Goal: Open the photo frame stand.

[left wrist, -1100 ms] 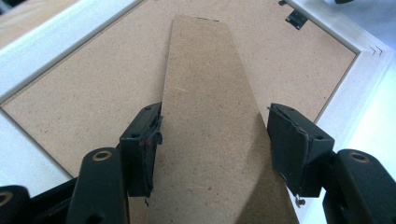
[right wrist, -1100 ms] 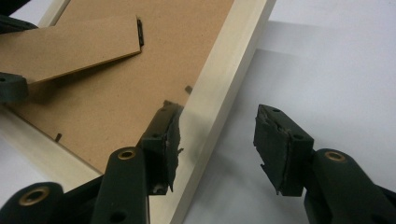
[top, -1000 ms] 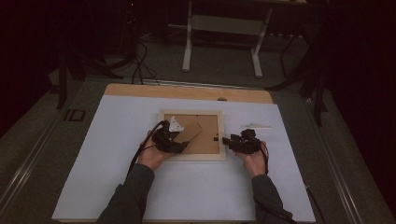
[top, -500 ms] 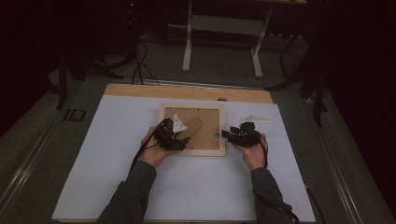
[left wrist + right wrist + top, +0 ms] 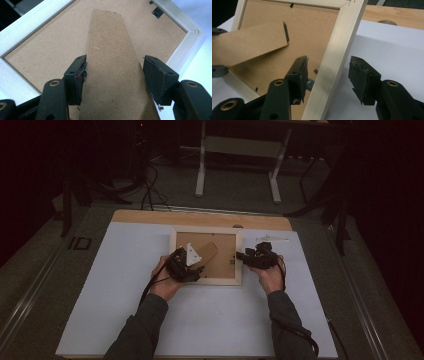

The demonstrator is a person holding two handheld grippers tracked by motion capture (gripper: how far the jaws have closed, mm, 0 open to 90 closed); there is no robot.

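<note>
A pale wooden picture frame [image 5: 206,280] lies face down on the white mat, brown backing board [image 5: 225,257] up. A brown cardboard stand flap [image 5: 207,253] runs across the backing. My left gripper [image 5: 194,268] is at the frame's near left corner, open, its jaws on either side of the flap [image 5: 110,50]. The right gripper [image 5: 243,256] is open at the frame's right side. It straddles the right rail [image 5: 337,50], one jaw over the backing and the other over the mat. Neither gripper's pads press on anything.
The white mat [image 5: 125,285] covers a wooden table whose bare far edge [image 5: 150,216] shows behind the frame. A thin white object [image 5: 274,239] lies just beyond the right gripper. A small black hanger clip [image 5: 158,11] sits on the backing. A desk's legs [image 5: 201,165] stand farther back.
The frame has slid a little away from the person, and both hands with their grippers have moved forward with it. Both grippers remain open.
</note>
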